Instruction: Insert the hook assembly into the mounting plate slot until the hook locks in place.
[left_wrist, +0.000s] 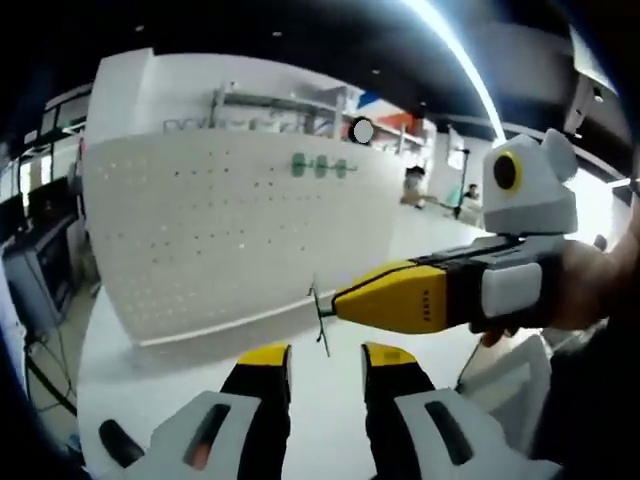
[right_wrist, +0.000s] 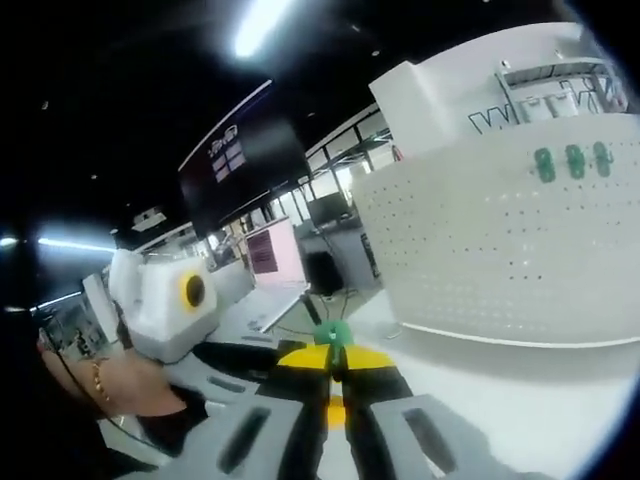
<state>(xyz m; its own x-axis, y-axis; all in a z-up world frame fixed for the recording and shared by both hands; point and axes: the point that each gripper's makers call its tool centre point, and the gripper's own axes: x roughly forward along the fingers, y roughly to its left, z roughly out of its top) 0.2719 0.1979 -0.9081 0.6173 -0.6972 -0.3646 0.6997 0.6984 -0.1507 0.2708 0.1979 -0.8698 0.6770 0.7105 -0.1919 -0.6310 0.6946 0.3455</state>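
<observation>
My right tool is clenched on the hook. In the right gripper view the green part of the hook sticks up out of the shut yellow tips. In the left gripper view a thin wire part of the hook pokes out of the tip, pointing toward the board.

My left tool is released. Its two tips stand apart with nothing between them, just below the right tool's tip.

The board is the big white one full of little holes. It stands up on the white bench. The hook is in the air in front of the board, not touching it yet. Three more green hooks already sit high up on the board, near its top edge.

I think the step now is to carry the hook up to the board and push it into the holes.

To do it well, I should:
- keep the right tool squeezed tight so the hook does not twist
- turn the wire ends to face the board
- line them up with the holes before I push
- go slowly, then press until the hook sits flat and stays

The left tool can wait near the board, ready to steady it if it tips.
</observation>
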